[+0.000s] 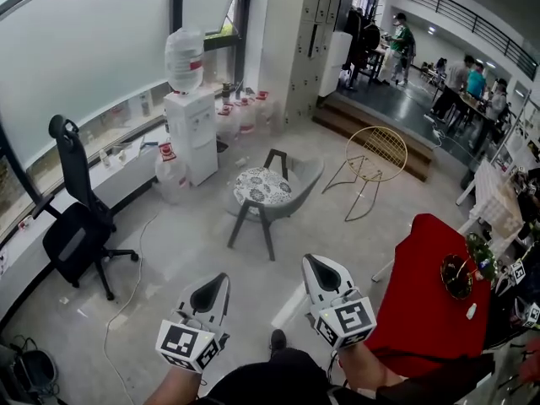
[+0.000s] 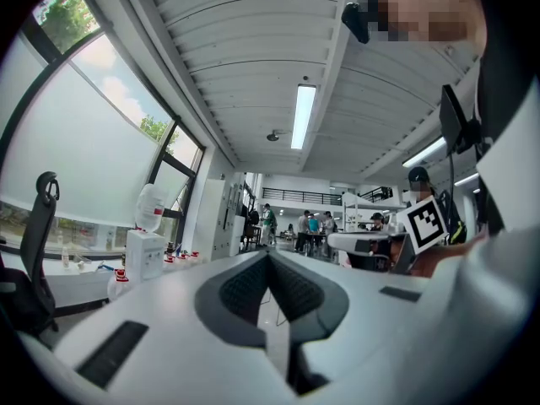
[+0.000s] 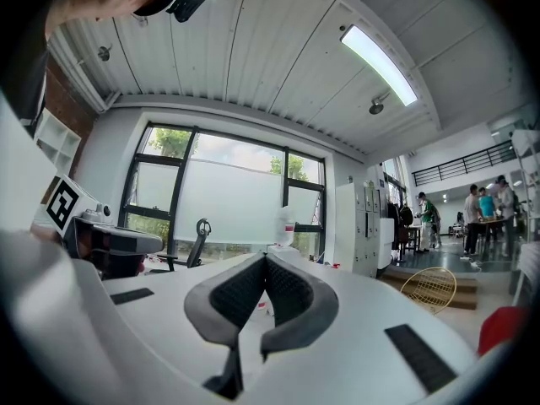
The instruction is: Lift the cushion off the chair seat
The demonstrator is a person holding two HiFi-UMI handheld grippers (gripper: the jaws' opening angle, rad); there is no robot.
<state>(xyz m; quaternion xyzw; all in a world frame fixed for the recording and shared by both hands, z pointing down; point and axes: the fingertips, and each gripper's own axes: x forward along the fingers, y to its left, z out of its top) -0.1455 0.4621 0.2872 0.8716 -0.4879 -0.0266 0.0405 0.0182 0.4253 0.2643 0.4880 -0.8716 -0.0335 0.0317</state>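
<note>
Both tongs, the left gripper (image 1: 219,280) and the right gripper (image 1: 312,262), are pressed together on nothing. They are held out level and side by side, pointing across open floor (image 1: 186,251) at the seat ahead, which reads as the carry posture of an approach rather than a reach. A frosted window wall (image 1: 84,49) curves along the left, and a bank of lockers (image 1: 304,40) stands at the far end, both out of the walking line. A red table (image 1: 422,294) crowds the person's right side, likely the reason the path runs down the middle. Against the window ledge sits a black office chair (image 1: 76,226), parked clear of the route. The grey chair (image 1: 302,180) stands alone in mid-floor, well apart from both grippers, its open front turned toward the water dispenser (image 1: 191,129) by the window. A gold wire chair (image 1: 376,153) stands bare to its right near the step. The patterned cushion (image 1: 262,186) lies flat on the grey chair's seat, untouched, so the lift has not begun. Its round, soft shape suggests a pinch at each edge. By count there are two grippers, three chairs, one cushion, one table and one dispenser with a single jug (image 1: 183,57) on top. The spare bottles beside it are too small to number, and several people gather at the far end.
</note>
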